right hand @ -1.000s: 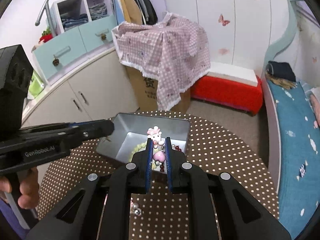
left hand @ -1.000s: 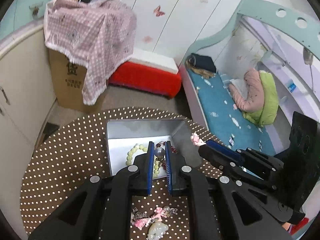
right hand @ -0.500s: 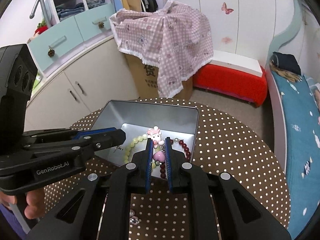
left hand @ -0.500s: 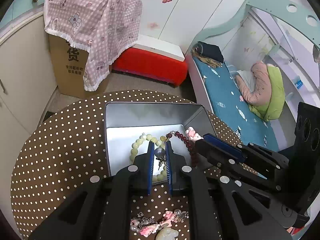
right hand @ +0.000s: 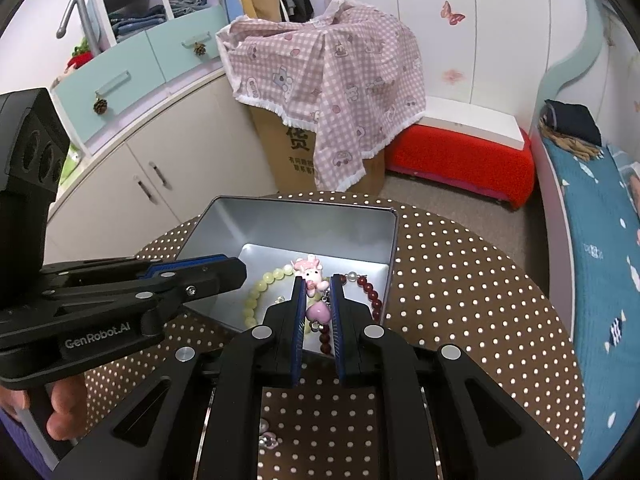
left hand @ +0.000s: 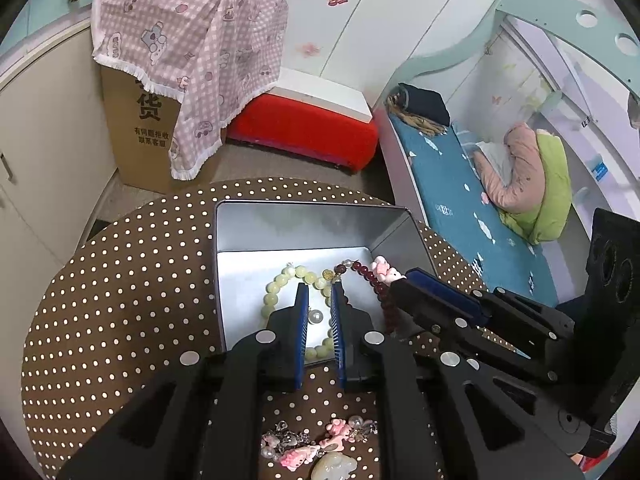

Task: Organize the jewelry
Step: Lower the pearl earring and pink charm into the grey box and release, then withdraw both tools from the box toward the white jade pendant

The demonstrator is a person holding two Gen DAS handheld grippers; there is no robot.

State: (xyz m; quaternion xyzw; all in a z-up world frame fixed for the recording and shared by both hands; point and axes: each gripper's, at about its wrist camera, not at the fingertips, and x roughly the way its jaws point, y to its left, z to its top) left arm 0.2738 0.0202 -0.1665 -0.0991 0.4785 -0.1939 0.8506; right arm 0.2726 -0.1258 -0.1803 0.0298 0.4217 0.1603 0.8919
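Observation:
A silver tin stands open on the round dotted table. In it lie a pale green bead bracelet and a dark red bead bracelet. My left gripper hangs over the tin's near left side, its jaws a narrow slit apart. A small pearl bead shows in that slit, clear of both pads. My right gripper is shut on a pink charm with a heart and a little animal figure, over the tin's near right side.
Several loose pink and pearl charms lie on the table in front of the tin. A person's hand holds the left gripper's handle. Beyond the table stand a cloth-draped cardboard box, a red stool, cupboards and a bed.
Both grippers have come down closer over the tin. The bead in the left gripper's gap now looks smaller and lower, no longer filling it. The pink charm stays clamped in the right gripper.

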